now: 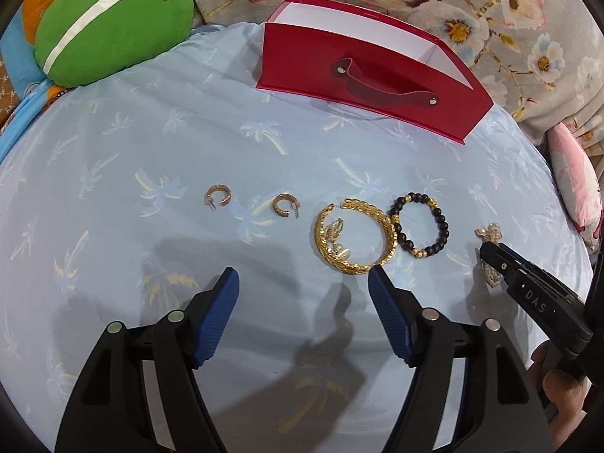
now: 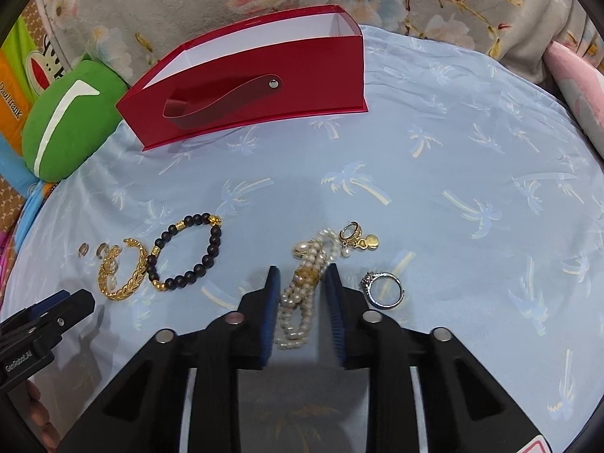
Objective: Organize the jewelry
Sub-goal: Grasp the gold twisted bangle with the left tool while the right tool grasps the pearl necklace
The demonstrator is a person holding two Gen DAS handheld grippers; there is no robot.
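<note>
Partly, the right claw (image 2: pixel 302 275) hides the pearl bracelet (image 2: pixel 302 287).

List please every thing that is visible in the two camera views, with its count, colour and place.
Open cardboard box with strap handle: 1, red outside and white inside, far side of the sheet.
Small hoop earrings: 2, gold, leftmost.
Leaf-pattern bangle: 1, gold, middle, small gold pieces inside it.
Round-bead bracelet: 1, black with gold beads, right of the bangle.
Pearl strand bracelet: 1, cream, between the right gripper's fingers.
Charm earring: 1, gold, beyond the pearls.
Stone ring: 1, silver, rightmost.
Palm-print bed sheet: 1, light blue, under everything.
Plush cushion: 1, green, far left.
Left gripper: open, black with blue pads.
Right gripper: around the pearls.
</note>
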